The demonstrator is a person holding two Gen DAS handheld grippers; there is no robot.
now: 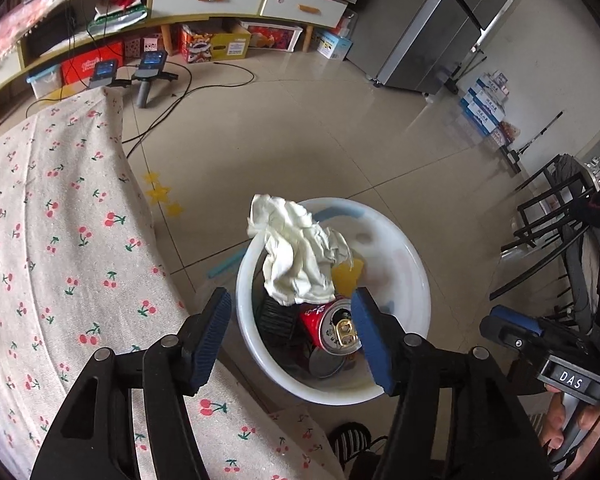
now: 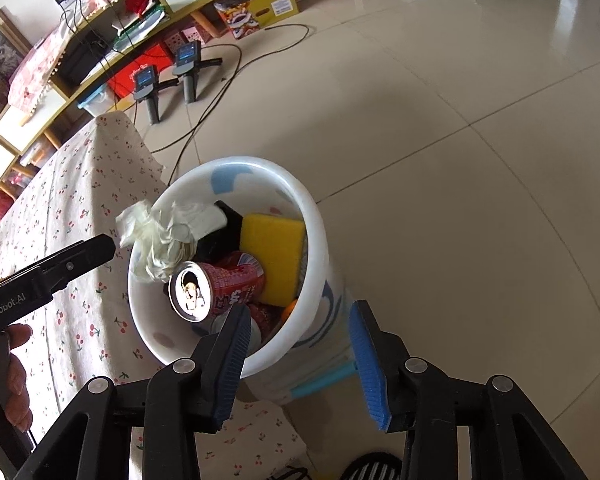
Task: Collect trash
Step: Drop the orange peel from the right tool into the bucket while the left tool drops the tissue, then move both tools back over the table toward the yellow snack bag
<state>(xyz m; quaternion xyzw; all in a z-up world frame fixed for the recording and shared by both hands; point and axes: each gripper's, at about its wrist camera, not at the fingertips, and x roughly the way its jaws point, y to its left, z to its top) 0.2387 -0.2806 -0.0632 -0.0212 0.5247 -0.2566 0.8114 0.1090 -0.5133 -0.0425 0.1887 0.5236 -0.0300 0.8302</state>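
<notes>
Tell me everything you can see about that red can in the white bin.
The red can is a drink can that looks like metal, with white print on its side and a silver top whose gold pull tab is opened. It lies tilted on its side inside the white bin, top facing the cameras. It rests on other trash, beside the yellow sponge and just below the crumpled white tissue. Neither gripper touches it.

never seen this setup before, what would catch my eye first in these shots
The white bin on the tiled floor beside the cherry-print tablecloth stands out, crammed with trash. A crumpled white tissue sits at the top of it, partly over the rim, above a red can lying on its side and a yellow sponge. Both the left gripper and the right gripper hover open over the bin, holding nothing.
</notes>
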